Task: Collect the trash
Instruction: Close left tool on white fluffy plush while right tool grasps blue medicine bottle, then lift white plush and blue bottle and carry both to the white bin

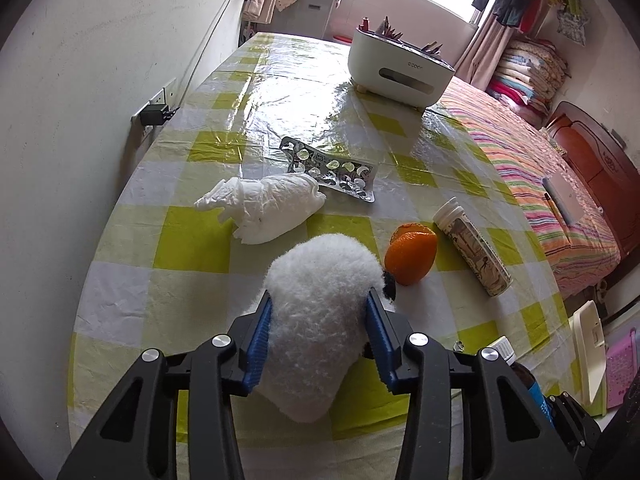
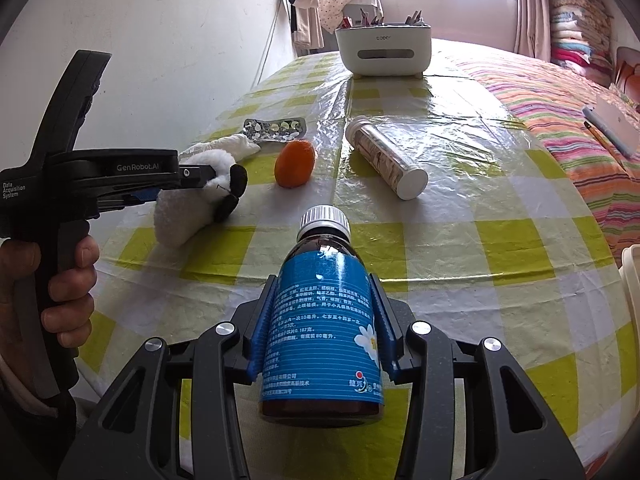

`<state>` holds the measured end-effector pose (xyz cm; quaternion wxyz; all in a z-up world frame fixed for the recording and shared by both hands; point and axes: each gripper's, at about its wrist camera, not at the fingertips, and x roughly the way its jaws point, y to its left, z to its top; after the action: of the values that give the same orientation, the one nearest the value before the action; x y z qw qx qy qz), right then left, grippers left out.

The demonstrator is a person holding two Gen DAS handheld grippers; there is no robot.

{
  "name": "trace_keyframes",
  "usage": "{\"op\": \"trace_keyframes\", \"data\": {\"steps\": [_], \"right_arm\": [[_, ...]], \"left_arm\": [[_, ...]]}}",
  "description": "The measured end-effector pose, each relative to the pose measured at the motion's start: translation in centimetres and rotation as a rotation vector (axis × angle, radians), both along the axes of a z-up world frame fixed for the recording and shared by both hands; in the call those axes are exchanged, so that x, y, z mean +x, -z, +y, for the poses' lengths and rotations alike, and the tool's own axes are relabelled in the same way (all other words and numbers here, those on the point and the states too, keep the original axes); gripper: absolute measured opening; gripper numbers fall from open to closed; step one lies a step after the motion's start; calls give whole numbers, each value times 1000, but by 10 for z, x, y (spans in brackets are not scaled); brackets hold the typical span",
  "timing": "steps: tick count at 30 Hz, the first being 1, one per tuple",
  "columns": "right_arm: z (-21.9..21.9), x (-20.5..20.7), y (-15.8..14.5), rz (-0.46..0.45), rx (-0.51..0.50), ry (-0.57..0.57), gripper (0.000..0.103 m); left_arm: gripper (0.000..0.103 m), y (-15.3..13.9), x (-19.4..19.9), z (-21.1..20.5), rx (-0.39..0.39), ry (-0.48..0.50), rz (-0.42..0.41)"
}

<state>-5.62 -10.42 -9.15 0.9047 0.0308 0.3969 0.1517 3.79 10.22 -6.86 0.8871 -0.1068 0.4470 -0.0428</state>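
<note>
The left gripper (image 1: 318, 300) is clamped on a white plush toy (image 1: 316, 280) at lower centre. The right gripper (image 2: 322, 288) squeezes a brown medicine bottle (image 2: 320, 320), bottom centre of its own view.

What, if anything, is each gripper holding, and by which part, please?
The left gripper clamps the fluffy white plush toy across its body; the right gripper clamps the brown blue-labelled bottle around its labelled middle.

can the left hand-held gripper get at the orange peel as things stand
Probably not yet: the left hand-held gripper is closed on the plush toy. The orange peel lies just beyond on the tablecloth with nothing over it.
</note>
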Motion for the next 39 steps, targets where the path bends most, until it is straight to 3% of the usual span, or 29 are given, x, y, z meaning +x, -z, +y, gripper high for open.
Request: {"op": "trace_keyframes", "data": {"steps": [13,27,39], "right_arm": [[-20,-4,-13,-60,65,43,42],[-65,-15,-33,-159,93,144,42],[-121,-22,-43,-223,128,261,42]], "left_arm": [[38,-21,-13,-16,14,-16,-77],[39,-56,-33,-74,-32,80,-172],[39,-66,-38,-136,-57,176,-190]]}}
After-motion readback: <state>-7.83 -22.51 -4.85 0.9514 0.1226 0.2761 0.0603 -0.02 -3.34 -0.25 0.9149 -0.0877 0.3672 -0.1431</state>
